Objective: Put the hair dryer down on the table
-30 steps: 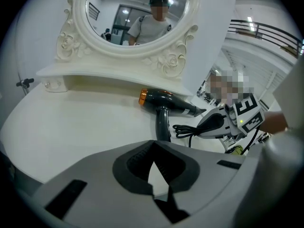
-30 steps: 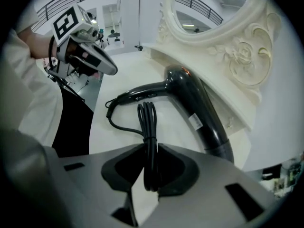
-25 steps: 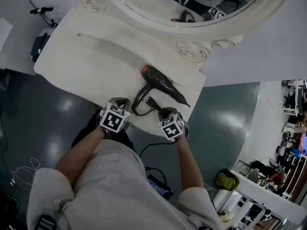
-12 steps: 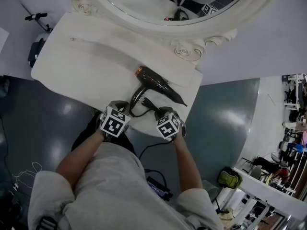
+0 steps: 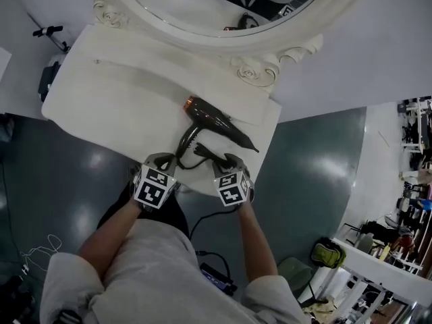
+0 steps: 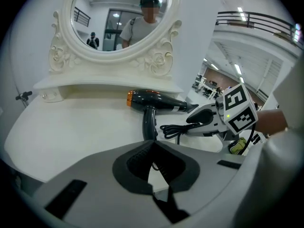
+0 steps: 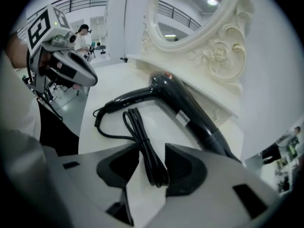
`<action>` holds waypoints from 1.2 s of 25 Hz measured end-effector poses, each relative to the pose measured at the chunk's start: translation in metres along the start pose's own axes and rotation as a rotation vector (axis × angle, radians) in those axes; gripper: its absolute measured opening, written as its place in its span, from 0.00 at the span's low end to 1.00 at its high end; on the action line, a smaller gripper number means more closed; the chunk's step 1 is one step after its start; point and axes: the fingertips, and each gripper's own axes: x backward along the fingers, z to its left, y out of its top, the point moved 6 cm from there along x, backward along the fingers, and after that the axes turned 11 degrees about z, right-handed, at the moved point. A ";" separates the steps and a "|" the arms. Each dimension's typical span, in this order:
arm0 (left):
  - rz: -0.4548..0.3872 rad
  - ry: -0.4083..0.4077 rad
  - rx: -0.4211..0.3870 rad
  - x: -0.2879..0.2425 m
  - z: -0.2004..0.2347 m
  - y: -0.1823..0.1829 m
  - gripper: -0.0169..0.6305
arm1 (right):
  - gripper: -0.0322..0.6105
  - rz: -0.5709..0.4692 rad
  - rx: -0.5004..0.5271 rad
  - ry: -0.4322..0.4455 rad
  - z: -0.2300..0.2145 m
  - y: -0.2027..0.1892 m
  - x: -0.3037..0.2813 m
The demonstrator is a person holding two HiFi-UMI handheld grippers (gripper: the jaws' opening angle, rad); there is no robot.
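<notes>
Hair dryer (image 5: 214, 123) lies flat on table (image 5: 121, 79); release step. Right gripper (image 7: 149, 167) jaws opening, cord (image 7: 142, 146) loose between them; left gripper (image 6: 152, 163) closed, empty. Next: retreat toward 6 o'clock.

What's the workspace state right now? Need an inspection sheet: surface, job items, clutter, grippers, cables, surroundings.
surface: white vanity table, carrying only the dryer and its cord.
job's things: hair dryer lying on its side on the table, below the mirror, free of both grippers.
clutter: nothing seen.
grippers: left gripper shut, empty, at the table's near edge; right gripper opening, the cord between its fingers, not pinched.
cables: bundled cord lies on the table and runs to the dryer's handle; black cable on the floor.
surroundings: ornate oval mirror; grey floor.
</notes>
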 end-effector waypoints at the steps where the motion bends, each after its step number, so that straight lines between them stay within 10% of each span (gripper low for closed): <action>1: -0.017 0.001 -0.002 0.005 -0.003 0.000 0.04 | 0.33 -0.034 -0.018 -0.010 0.001 0.000 0.005; 6: -0.143 0.013 -0.010 0.026 -0.013 0.007 0.04 | 0.33 -0.237 -0.121 -0.142 0.011 0.008 0.044; 9: -0.176 -0.009 -0.020 0.024 -0.019 0.004 0.04 | 0.09 -0.414 -0.217 -0.211 0.024 0.011 0.077; 13: -0.210 -0.059 -0.063 0.033 -0.032 -0.007 0.04 | 0.07 -0.540 -0.356 -0.184 0.060 0.011 0.114; 30: -0.486 -0.202 -0.147 0.206 -0.035 -0.122 0.04 | 0.07 -0.721 -0.496 -0.383 0.285 0.030 0.248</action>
